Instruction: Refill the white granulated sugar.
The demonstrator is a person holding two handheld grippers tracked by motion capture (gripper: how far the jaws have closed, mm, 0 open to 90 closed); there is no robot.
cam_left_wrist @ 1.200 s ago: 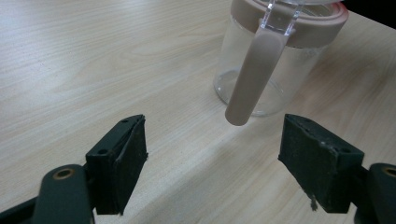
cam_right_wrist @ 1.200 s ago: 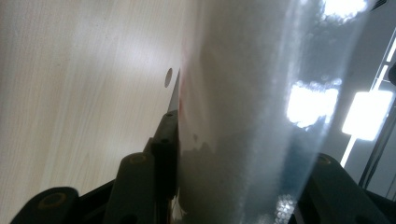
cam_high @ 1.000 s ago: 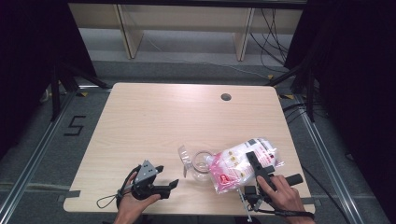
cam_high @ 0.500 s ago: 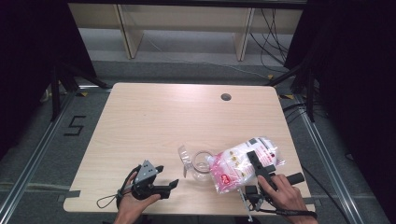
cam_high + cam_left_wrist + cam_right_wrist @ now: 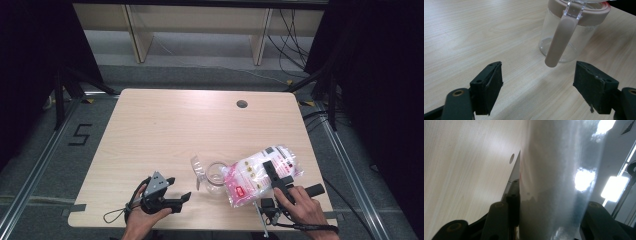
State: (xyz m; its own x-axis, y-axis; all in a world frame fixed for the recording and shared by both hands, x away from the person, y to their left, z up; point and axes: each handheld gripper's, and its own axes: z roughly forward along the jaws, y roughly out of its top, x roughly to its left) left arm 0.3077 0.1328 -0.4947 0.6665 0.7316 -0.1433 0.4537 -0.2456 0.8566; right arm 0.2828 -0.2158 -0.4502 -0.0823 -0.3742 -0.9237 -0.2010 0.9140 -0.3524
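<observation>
From above, a person works at the near edge of a wooden table (image 5: 165, 130), a two-jaw tool in each hand. The right gripper (image 5: 272, 172) is clamped on a plastic bag (image 5: 250, 175) of small white pieces, tilted with one end toward the mouth of a clear jar (image 5: 216, 176), apparently to pour the contents in. The jar stands near the front edge, just left of the bag and touching or nearly touching it. The left gripper (image 5: 182, 197) rests low on the table beside the jar, jaws apart, probably waiting to steady it.

The left gripper view adds what the overhead picture cannot: the jar has a pinkish-brown rim and a matching handle (image 5: 560, 41) hanging down its side, its hinged lid thrown open. The left gripper (image 5: 537, 90) stands spread and empty, short of that handle, bare tabletop between its pads.

The right gripper view gives the grip itself: the bag's glossy film (image 5: 554, 182) fills the gap between the two jaws, pressed on both sides, with the table's round cable hole (image 5: 511, 158) beyond.
</observation>
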